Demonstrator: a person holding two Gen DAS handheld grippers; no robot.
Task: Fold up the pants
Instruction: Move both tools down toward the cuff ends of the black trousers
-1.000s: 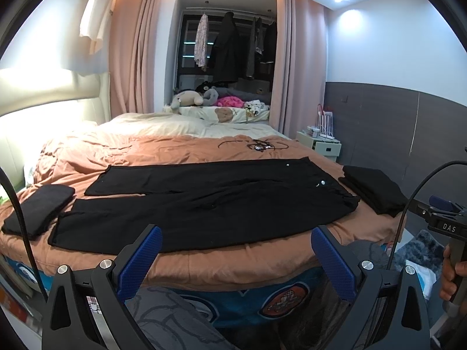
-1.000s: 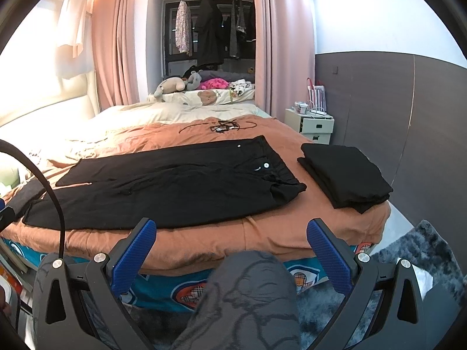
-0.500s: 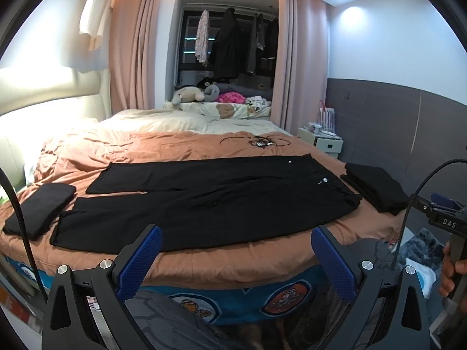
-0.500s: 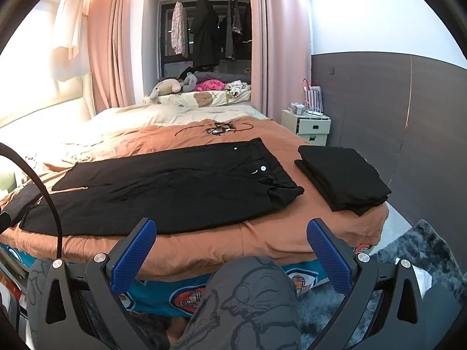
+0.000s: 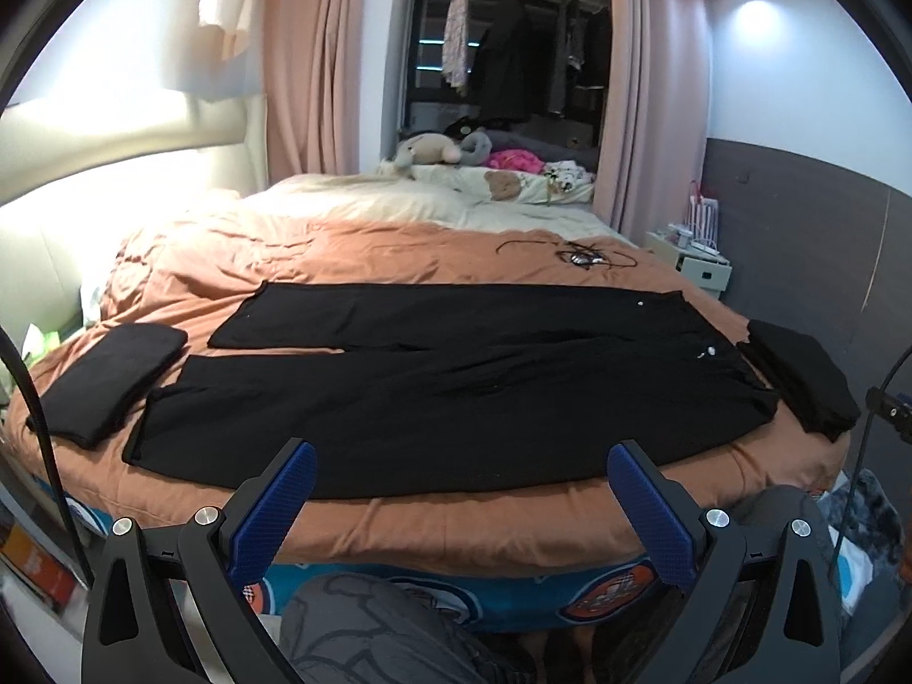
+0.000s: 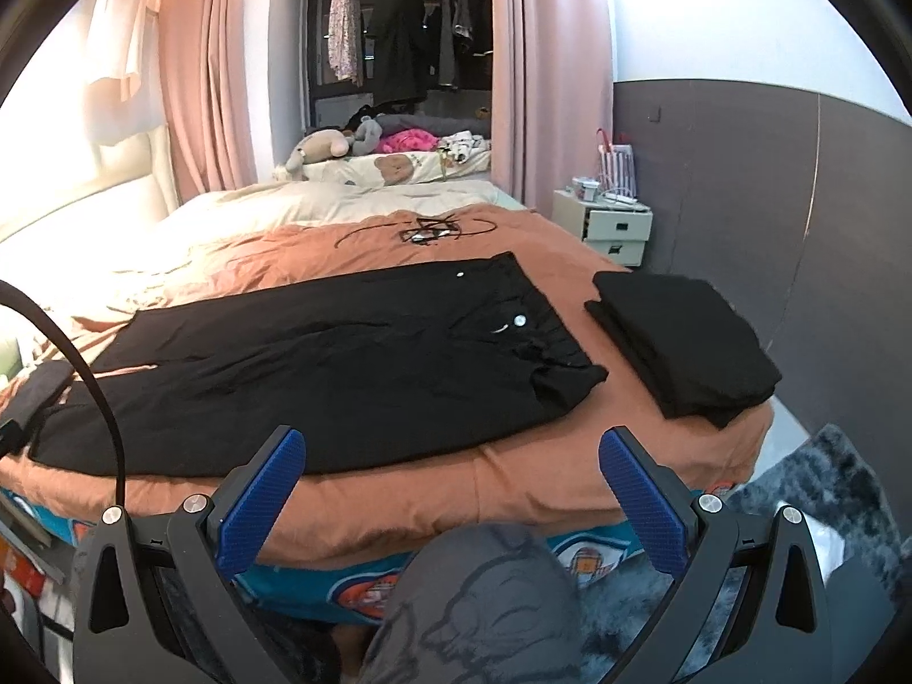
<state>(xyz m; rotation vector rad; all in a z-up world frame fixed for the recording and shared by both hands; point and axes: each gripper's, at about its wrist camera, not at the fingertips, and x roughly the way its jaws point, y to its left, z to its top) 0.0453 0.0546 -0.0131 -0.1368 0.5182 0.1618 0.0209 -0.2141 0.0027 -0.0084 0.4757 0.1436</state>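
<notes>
Black pants (image 5: 456, 382) lie spread flat across the orange bedspread (image 5: 456, 518), waistband to the right, both legs reaching left. In the right wrist view the same pants (image 6: 319, 365) show a white button near the waistband. My left gripper (image 5: 461, 504) hangs open above the bed's near edge, nothing between its blue pads. My right gripper (image 6: 450, 490) is open too, short of the pants' near edge, close to the waist end.
A folded black garment (image 6: 684, 342) sits at the bed's right end, another folded black piece (image 5: 108, 382) at the left end. Tangled cables (image 6: 427, 231) lie further back. A person's grey trouser knee (image 6: 484, 598) is below. A nightstand (image 6: 615, 228) stands by the right wall.
Both grippers have risen and tipped slightly down toward the bed, so the pants sit lower and larger in view. The pants have not moved.
</notes>
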